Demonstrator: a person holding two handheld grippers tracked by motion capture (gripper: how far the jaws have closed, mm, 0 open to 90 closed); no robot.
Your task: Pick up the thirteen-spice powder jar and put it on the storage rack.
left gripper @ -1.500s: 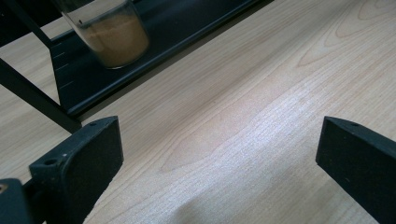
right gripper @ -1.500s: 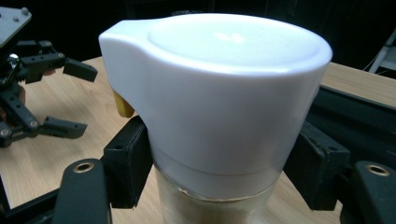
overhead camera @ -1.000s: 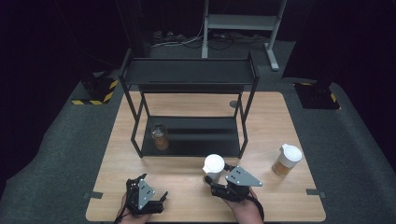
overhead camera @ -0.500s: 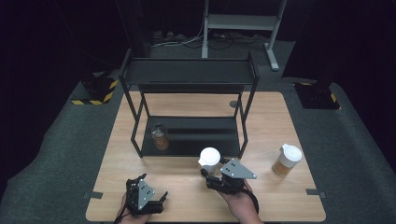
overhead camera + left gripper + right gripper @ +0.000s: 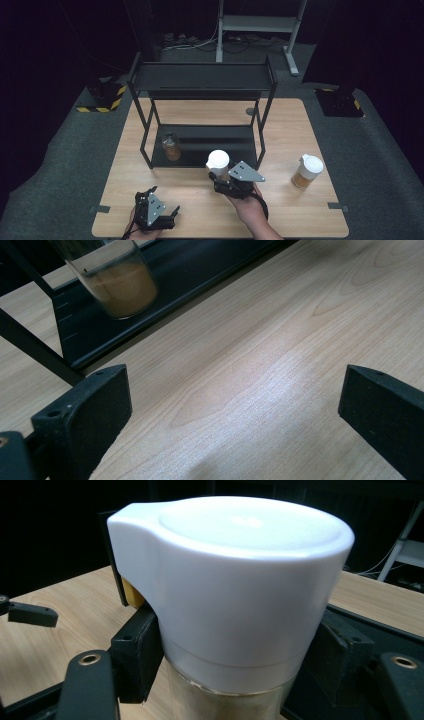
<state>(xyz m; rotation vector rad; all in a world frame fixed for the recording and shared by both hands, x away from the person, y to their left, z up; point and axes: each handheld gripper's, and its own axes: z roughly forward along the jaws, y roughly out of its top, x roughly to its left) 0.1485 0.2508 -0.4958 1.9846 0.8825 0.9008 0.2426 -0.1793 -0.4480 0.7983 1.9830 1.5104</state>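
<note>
My right gripper (image 5: 220,176) is shut on a glass jar with a white lid (image 5: 218,162), held just in front of the lower shelf of the black two-tier rack (image 5: 200,78). In the right gripper view the white-lidded jar (image 5: 235,575) sits between both pads (image 5: 137,652), with brown contents showing below the lid. An unlidded jar of brown stuff (image 5: 171,146) stands on the left of the lower shelf, and it shows close up as the open jar (image 5: 117,285). My left gripper (image 5: 156,212) rests open near the table's front edge, nothing between its jaws.
A second white-lidded jar (image 5: 308,171) stands on the wooden table (image 5: 290,125) at the right. The rack's posts (image 5: 263,131) frame the lower shelf (image 5: 220,140), which has bare room right of the open jar. Dark floor surrounds the table.
My right gripper has carried the white-lidded jar away from the person and slightly left, up to the rack's lower shelf. The left gripper has stayed put.
</note>
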